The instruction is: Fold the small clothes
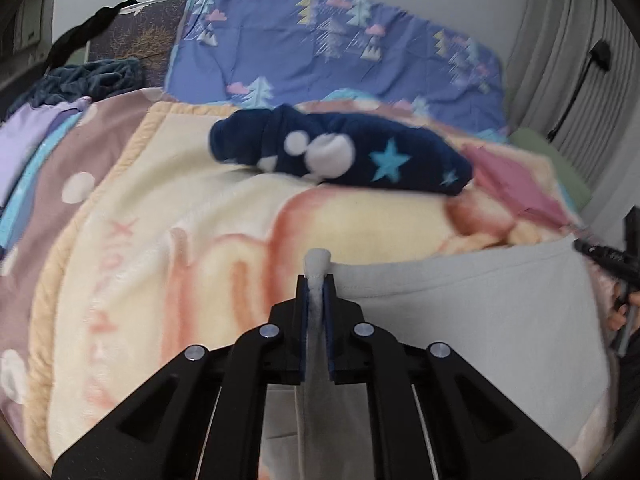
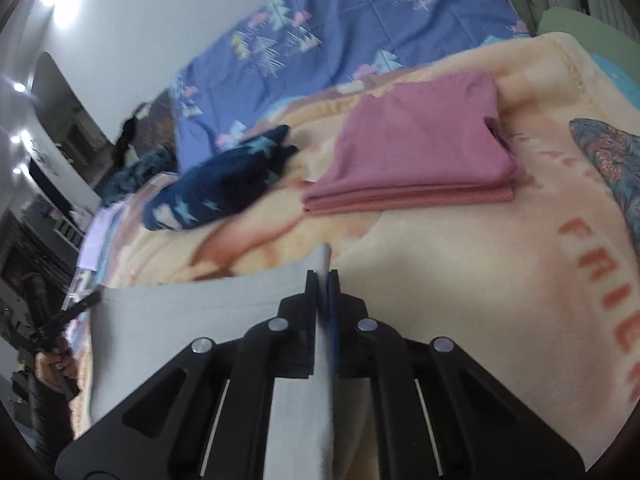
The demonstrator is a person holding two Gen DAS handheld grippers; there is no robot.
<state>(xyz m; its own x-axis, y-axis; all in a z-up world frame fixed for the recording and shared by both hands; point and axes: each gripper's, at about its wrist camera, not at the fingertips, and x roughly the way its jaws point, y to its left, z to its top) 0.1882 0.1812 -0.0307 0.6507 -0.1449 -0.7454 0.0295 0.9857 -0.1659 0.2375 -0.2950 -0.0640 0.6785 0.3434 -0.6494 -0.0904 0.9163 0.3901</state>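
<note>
The left tool [image 1: 318, 284] and right tool [image 2: 322, 280] are each clamped on one top corner of a pale grey garment [image 1: 460, 312], stretched flat between them over the bed's cream blanket [image 1: 160, 220], near its front edge, with a folded pink cloth [image 2: 416, 152] farther back.

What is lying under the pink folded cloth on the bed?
The pink folded cloth rests directly on the cream blanket, whose orange print shows around it. The part of the blanket it covers is hidden, so anything between its folded layers or beneath it cannot be seen.
</note>
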